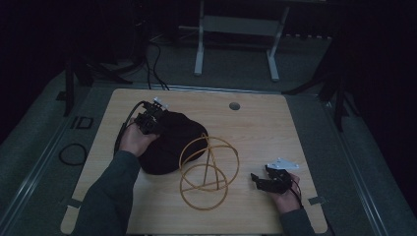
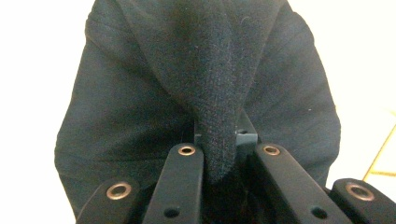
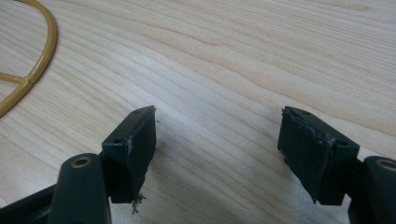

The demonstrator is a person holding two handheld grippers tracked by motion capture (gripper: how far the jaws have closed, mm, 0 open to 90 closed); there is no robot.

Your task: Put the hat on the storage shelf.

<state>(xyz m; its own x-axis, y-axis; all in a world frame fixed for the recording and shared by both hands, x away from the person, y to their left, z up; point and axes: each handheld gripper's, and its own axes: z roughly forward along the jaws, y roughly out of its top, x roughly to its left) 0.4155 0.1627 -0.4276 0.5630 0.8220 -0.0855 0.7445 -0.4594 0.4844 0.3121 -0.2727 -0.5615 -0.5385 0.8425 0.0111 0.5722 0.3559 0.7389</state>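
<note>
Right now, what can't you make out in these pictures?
- High view: what the black cloth is; dim light, it lies bunched.
- High view: the left gripper jaws, sunk in cloth.
- Right gripper view: most of the gold wire frame, cut by the left edge.

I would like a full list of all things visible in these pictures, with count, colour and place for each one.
black cloth: one, black, left-centre of the table, a fold pinched in the left gripper.
wire frame: one, yellow rings, centre front, touching the cloth.
table: one, light wood, with a round hole near the far edge.
cable loop: one, black, floor at left.
metal stand: one, grey, floor beyond the table.
left gripper: one, black, shut on the cloth.
right gripper: one, black, open above bare wood, front right.
</note>
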